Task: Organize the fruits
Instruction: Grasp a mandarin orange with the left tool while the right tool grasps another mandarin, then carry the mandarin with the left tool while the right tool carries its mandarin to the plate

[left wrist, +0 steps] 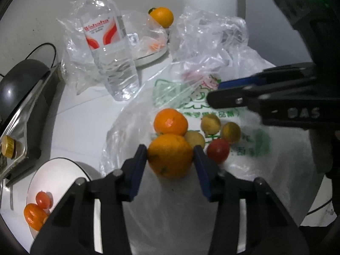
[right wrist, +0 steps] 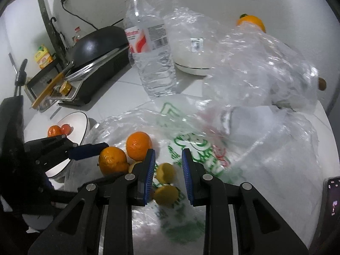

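Note:
My left gripper (left wrist: 170,159) is shut on a large orange (left wrist: 170,155), which lies on a white printed plastic bag (left wrist: 244,170); both blue pads press its sides. Just behind it sit a second orange (left wrist: 171,121), three small yellow fruits (left wrist: 210,123) and a red tomato (left wrist: 218,150). My right gripper (right wrist: 167,159) hovers over the same bag above two yellow fruits (right wrist: 165,172). Its pads are drawn close together and grip nothing I can see. In the left wrist view it reaches in from the right (left wrist: 214,91).
A white bowl (left wrist: 55,170) at the lower left holds a small orange (left wrist: 34,215) and a tomato (left wrist: 43,199). A water bottle (left wrist: 110,48), crumpled clear bags (right wrist: 265,63) and a far plate (left wrist: 153,55) with another orange (left wrist: 161,17) stand behind. A stove with a pan (left wrist: 19,89) is on the left.

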### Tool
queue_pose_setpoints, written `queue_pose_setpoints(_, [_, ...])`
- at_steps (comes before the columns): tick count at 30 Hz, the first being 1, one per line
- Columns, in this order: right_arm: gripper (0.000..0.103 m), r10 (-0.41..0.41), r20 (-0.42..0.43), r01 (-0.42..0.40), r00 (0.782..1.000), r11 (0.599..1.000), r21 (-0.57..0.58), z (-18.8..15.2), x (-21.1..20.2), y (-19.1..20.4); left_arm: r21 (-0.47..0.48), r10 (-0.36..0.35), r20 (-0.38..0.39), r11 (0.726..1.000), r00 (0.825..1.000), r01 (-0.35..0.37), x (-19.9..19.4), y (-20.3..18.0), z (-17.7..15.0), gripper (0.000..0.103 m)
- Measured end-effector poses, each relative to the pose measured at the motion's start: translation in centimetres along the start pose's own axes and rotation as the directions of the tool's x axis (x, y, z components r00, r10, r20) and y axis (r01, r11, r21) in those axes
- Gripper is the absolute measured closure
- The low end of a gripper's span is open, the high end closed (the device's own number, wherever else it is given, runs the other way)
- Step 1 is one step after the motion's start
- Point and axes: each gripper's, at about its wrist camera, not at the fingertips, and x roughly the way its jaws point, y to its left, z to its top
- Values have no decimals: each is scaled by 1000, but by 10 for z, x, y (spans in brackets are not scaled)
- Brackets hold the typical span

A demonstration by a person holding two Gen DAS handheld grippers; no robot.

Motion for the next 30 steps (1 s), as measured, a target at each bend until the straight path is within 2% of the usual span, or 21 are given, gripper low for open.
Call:
queue_pose_setpoints(10, [75,30,-38,-31,999,999,-39,14,26,29,-34,-25,40,999,999,27,-20,13,-4,57])
queue_pose_setpoints(12, [73,30,-53,-33,998,999,-43,16,32,32,-36,-29,46,999,999,31,-24,15,-6,57])
queue_pose_setpoints(14, [64,32,-64,-35,997,999,-39,18,37,34,-42,-31,50,999,998,33,-26,17,-7,57])
queue_pose_setpoints(22, [64,19,-110,-25,994,998,-53,19,50,38,-45,-40,64,998,997,43,-33,20,-9,57])
queue_pose_setpoints(23, [67,15,-112,-21,994,998,-52,18,50,37,-45,-42,65,998,997,45,-33,19,-10,57])
queue_pose_setpoints(30, [67,9,-78,-14,997,998,-62,17,34,39,-37,-43,87,998,995,46,-45,14,-9,57])
